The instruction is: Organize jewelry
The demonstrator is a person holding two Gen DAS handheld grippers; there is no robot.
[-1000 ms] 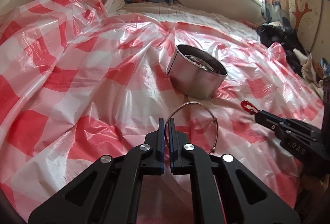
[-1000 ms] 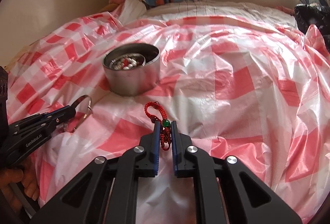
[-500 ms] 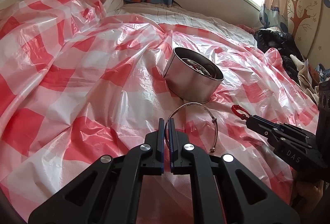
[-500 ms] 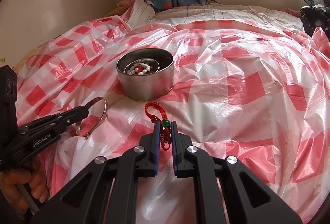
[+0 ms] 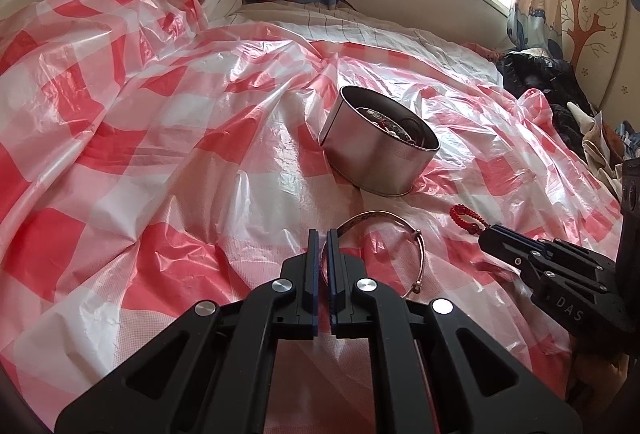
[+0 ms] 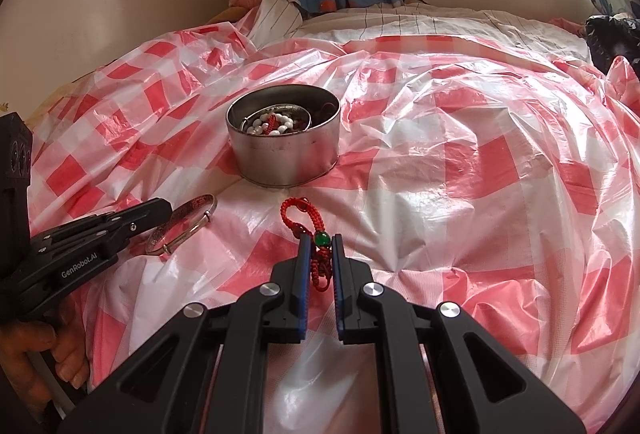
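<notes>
Pinching a thin silver metal bangle (image 5: 384, 234) is the left gripper (image 5: 324, 234); the right gripper (image 6: 319, 239) is clamping a red braided cord charm (image 6: 304, 218) with green bead; a round steel tin (image 6: 284, 150) holding beaded jewelry is sitting just beyond on red-checked plastic sheeting (image 6: 480, 162).

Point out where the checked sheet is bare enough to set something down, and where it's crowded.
Bare: the checked sheet right of the metal tin, and the wide stretch left of it towards the wall. Crowded: the strip just before the tin, where the left gripper grips the silver bangle and the right gripper grips the red cord charm.
</notes>
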